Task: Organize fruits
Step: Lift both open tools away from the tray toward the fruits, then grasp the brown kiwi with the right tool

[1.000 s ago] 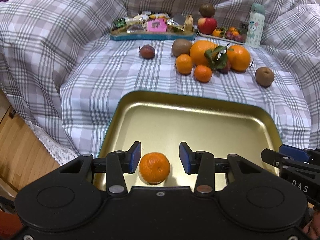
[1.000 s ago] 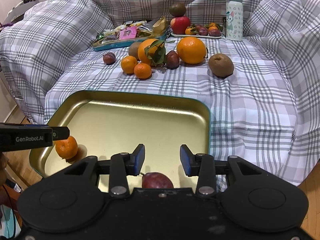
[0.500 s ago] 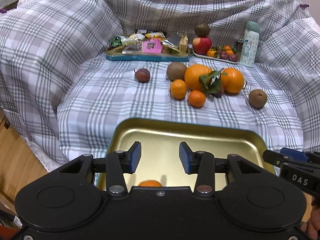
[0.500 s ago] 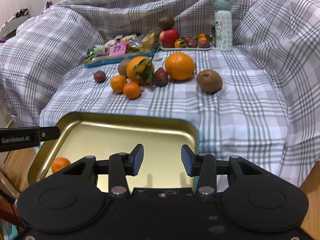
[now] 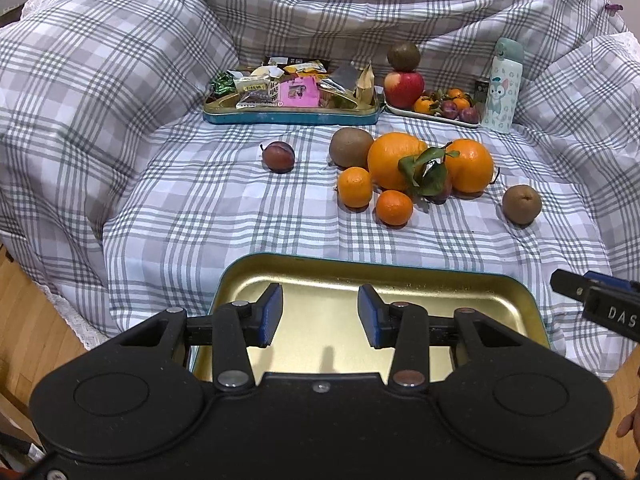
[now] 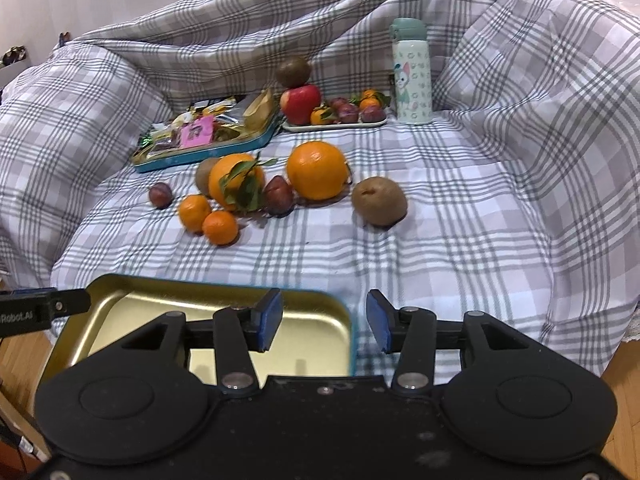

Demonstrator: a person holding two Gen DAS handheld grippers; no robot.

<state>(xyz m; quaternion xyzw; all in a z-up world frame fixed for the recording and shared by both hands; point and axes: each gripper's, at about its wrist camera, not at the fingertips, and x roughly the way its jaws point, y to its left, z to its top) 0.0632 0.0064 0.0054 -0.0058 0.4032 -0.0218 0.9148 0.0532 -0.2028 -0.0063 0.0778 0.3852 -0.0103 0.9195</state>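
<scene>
Both tools back; tray's fruit hidden

Three kiwis (image 5: 351, 147), two large oranges (image 5: 394, 159), one apple (image 5: 403, 89), two trays (image 5: 516, 284), one bottle (image 5: 502, 88).

gold tray (image 5: 400, 276): near half is covered by the left claw (image 5: 320, 316) body at 6 o'clock.
small plum (image 5: 442, 192): mostly hidden behind orange leaves (image 5: 424, 168).
snack wrappers (image 5: 288, 88): print is too small to be read.
right claw (image 5: 600, 304): cut off at 3 o'clock.
</scene>
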